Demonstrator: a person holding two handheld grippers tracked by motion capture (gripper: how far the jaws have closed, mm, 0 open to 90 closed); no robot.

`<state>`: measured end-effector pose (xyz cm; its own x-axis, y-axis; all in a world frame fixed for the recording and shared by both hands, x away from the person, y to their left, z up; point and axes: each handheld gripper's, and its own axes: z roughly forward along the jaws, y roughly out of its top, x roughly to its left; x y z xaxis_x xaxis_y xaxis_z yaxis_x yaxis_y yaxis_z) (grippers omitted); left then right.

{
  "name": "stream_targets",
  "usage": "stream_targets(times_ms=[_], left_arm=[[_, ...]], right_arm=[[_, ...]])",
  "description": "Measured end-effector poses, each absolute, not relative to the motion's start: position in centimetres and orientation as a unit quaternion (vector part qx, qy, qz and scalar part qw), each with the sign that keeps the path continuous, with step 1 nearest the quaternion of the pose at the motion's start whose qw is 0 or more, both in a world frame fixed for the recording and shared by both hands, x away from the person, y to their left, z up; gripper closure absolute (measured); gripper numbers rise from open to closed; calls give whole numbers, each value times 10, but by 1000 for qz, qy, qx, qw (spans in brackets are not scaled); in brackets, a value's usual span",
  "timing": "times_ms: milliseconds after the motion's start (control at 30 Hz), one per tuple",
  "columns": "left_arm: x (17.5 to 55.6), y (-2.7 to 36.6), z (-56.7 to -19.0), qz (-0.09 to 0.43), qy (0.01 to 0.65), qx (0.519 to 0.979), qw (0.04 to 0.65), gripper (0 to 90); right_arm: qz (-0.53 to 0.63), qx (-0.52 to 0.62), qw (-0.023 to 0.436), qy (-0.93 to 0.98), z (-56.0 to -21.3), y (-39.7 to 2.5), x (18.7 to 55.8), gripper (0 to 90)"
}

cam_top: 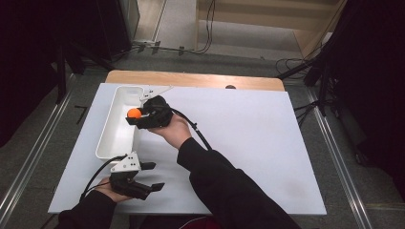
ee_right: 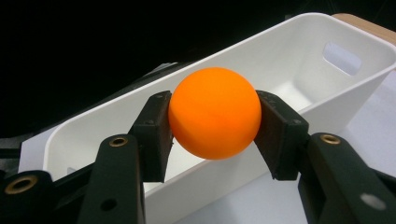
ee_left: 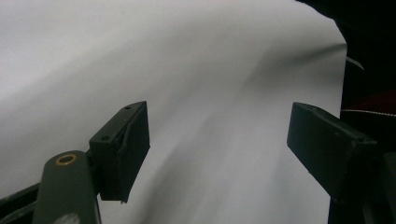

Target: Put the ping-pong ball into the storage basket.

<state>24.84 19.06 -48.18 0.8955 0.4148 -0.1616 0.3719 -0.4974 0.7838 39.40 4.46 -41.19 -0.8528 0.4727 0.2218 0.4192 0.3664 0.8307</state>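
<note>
The right tool [ee_right: 212, 128] is clamped on an orange ball [ee_right: 214, 112], one black jaw pressed to each side of it, and holds it above the long white bin [ee_right: 299, 70] (from above, the ball [cam_top: 134, 113] sits over the bin's middle stretch, just inside its right wall). The right hand [cam_top: 173, 130] reaches in across the desk [cam_top: 248, 133] from the lower right, a black cable trailing off the tool. The bin [cam_top: 111, 138] lies lengthwise along the desk's left side, a handle slot cut in its far end wall. The left tool [cam_top: 152, 177] rests near the desk's front left corner, just in front of the bin, its jaws spread wide with nothing but white desk [ee_left: 210, 70] between them
</note>
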Motion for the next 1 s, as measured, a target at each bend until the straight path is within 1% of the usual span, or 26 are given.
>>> stream_targets(times_ms=[167,1000], left_arm=[[249,191,-482,22,228,865,446,215],[248,190,-482,25,223,867,445,215]], right_arm=[[500,270,18,823,-414,50,397,477],[487,245,24,838,-417,89,399,476]])
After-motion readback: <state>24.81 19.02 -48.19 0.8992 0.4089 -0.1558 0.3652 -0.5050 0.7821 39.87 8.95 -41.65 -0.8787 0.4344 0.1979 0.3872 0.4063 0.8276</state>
